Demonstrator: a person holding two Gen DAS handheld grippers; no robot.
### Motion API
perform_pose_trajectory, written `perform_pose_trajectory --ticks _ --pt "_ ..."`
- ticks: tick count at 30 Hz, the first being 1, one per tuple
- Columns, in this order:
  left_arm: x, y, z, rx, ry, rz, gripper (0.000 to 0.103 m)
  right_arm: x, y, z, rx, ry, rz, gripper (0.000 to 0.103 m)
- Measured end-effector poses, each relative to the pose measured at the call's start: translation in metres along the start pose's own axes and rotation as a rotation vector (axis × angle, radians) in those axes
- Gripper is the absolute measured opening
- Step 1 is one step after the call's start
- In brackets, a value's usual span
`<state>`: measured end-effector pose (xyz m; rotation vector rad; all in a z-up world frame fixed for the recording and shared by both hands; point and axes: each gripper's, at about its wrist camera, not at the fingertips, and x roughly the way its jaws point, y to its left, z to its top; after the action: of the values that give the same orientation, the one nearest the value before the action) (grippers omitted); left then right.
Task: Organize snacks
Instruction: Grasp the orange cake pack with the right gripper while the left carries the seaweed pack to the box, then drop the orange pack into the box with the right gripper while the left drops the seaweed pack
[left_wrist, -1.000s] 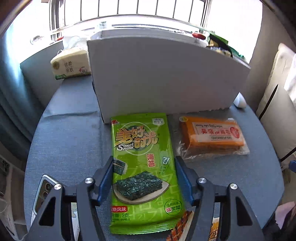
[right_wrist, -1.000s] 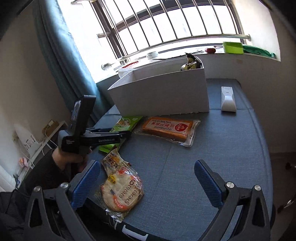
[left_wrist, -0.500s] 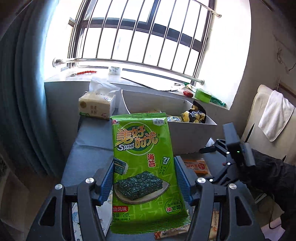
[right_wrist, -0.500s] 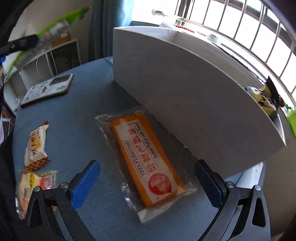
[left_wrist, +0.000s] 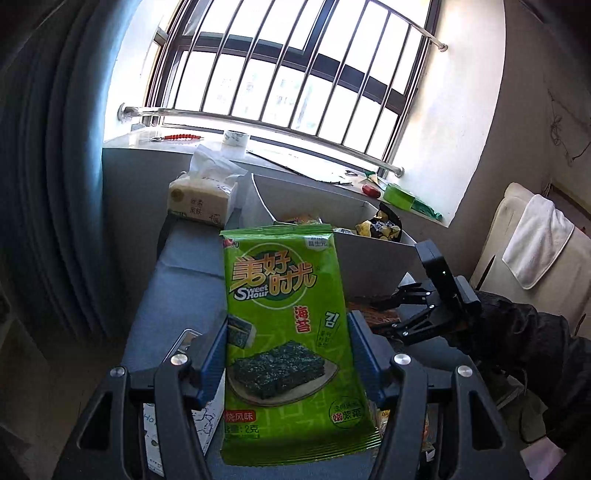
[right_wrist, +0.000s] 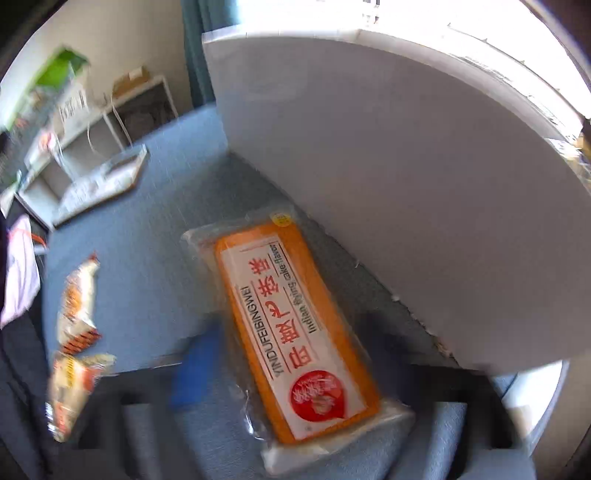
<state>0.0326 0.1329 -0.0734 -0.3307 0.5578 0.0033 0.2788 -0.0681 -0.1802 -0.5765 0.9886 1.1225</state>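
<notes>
**Seaweed pack up, cake pack flat**

Left hand-held gripper clamped on seaweed pack, long axis pointing fwd, away from it, w/ white box beyond. Right hand-held gripper blurred, fingers apart either side of orange cake pack, lying lengthwise on surface; near end partly hidden.

My left gripper has its blue pads clamped on both long edges of the green seaweed packet, which stands upright and clear of the blue table. Beyond its top edge sits the white box with snacks inside, a tissue pack beside it. To the right, my right gripper reaches low in front of that box.
</notes>
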Motion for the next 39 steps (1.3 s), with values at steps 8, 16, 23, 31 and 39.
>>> perform_pose_trajectory --ticks 8,16,23,31,39 --pt "0.013 -0.008 0.008 0.026 -0.001 -0.020 0.066 -0.033 0.036 -0.045 0.188 -0.173 0.016 0.062" --pt "0.048 -0.035 0.059 0.040 -0.066 -0.050 0.066 -0.101 0.060 -0.041 0.451 -0.388 0.074 0.062" --pt "0.111 -0.052 0.131 0.012 -0.106 -0.079 0.066 -0.155 0.011 0.006 0.619 -0.577 -0.099 0.062" --pt "0.188 -0.054 0.167 0.011 -0.022 0.028 0.103 -0.128 -0.074 0.087 0.680 -0.535 -0.233 0.103" --pt "0.147 -0.052 0.153 0.111 -0.052 0.041 0.103 -0.139 -0.061 0.081 0.624 -0.556 -0.259 0.103"
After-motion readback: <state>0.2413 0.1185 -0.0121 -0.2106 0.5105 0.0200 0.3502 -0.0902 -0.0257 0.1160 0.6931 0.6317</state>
